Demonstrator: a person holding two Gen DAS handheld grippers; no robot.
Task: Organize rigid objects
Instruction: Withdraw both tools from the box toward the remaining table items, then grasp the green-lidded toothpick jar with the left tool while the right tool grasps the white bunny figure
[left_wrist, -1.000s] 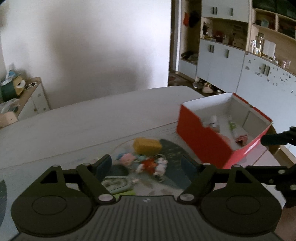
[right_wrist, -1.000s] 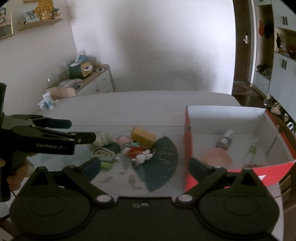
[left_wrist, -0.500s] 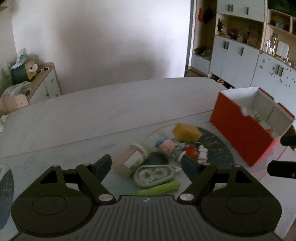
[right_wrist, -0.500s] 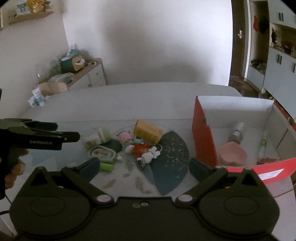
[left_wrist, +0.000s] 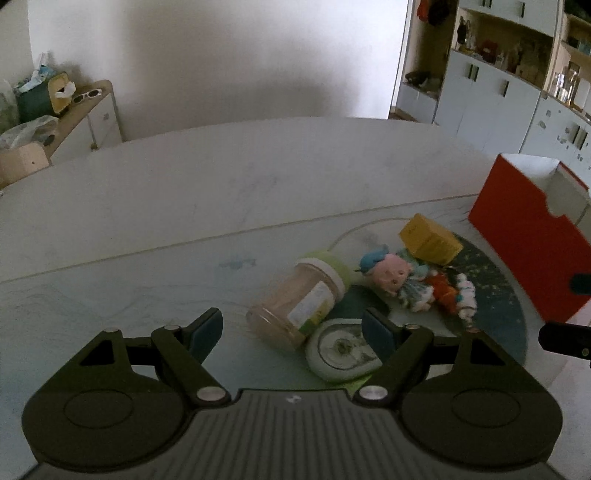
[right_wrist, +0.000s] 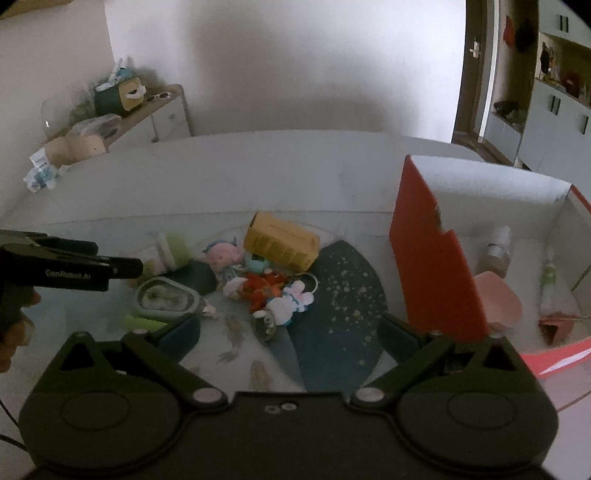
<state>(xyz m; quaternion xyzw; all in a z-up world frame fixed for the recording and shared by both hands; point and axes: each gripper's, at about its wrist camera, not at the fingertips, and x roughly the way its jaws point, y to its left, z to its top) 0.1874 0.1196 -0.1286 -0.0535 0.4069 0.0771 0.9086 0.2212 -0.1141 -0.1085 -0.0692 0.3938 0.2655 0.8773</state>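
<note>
A: Left gripper (left_wrist: 291, 328) status?

B: Jaws spread wide, nothing between them. Just ahead lies a clear jar (left_wrist: 295, 302) on its side, green lid facing away, touching an oval grey case (left_wrist: 341, 350).

A: Right gripper (right_wrist: 290, 332)?

B: Also released and empty. Beyond it: plush keychain toys (right_wrist: 271, 291), a pink-faced doll (left_wrist: 388, 271), a yellow box (right_wrist: 282, 245). The red box (right_wrist: 432, 258) stands right, holding a bottle (right_wrist: 495, 251) and pink heart dish (right_wrist: 500, 301).
</note>
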